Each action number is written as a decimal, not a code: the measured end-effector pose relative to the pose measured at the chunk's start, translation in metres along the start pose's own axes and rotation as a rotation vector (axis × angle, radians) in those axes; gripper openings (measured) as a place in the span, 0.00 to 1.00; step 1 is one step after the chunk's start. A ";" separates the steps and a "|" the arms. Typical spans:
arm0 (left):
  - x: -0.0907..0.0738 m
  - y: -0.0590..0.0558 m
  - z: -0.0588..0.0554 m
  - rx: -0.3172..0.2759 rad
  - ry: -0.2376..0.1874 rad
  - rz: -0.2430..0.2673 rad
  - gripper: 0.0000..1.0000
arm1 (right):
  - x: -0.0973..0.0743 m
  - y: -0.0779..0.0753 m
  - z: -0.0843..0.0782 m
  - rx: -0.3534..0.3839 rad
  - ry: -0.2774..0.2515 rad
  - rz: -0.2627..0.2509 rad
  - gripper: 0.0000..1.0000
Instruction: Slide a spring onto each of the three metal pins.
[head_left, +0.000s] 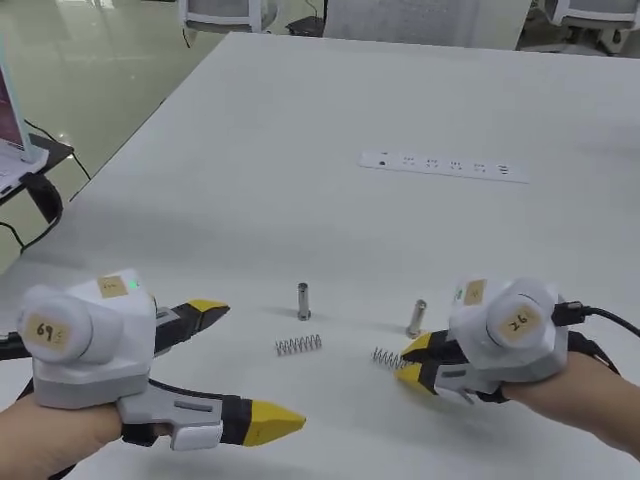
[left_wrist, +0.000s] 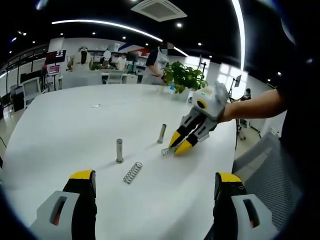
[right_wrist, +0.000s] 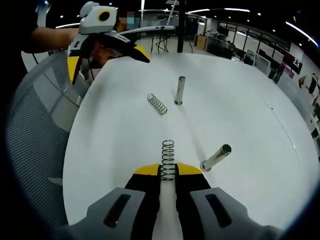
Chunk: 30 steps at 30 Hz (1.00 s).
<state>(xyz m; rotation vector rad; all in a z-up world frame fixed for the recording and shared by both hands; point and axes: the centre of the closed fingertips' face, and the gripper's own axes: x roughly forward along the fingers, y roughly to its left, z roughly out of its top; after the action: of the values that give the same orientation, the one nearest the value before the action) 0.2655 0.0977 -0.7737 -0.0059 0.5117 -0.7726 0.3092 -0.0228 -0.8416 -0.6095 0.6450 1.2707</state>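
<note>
Two short metal pins stand on the white table (head_left: 330, 130), one at centre (head_left: 303, 300) and one further right (head_left: 416, 318). A loose spring (head_left: 298, 345) lies flat in front of the centre pin. My right gripper (head_left: 408, 360) is shut on the end of a second spring (head_left: 385, 357), low over the table just left of the right pin. In the right gripper view this spring (right_wrist: 168, 156) sticks out forward between the yellow fingertips (right_wrist: 148, 170), with the right pin (right_wrist: 216, 157) beside it. My left gripper (head_left: 245, 365) is open at lower left, holding nothing.
A white power strip (head_left: 443, 166) lies further back on the table. The table's left edge (head_left: 140, 130) runs diagonally, with a floor and a dark side stand (head_left: 35, 160) beyond. Office chairs (head_left: 225, 12) stand at the far end.
</note>
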 end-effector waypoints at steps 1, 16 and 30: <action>0.000 -0.001 0.001 0.001 -0.001 -0.002 0.96 | -0.002 0.000 0.000 -0.006 0.000 0.000 0.09; 0.010 -0.024 0.005 0.045 0.017 -0.086 0.87 | -0.033 0.008 0.002 -0.057 -0.015 0.000 0.08; 0.038 -0.052 0.010 0.091 0.049 -0.197 0.81 | -0.054 0.020 0.003 -0.155 -0.025 0.050 0.08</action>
<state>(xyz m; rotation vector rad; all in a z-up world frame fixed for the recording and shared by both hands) 0.2582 0.0333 -0.7719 0.0475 0.5269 -0.9908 0.2808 -0.0524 -0.8007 -0.7074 0.5475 1.3816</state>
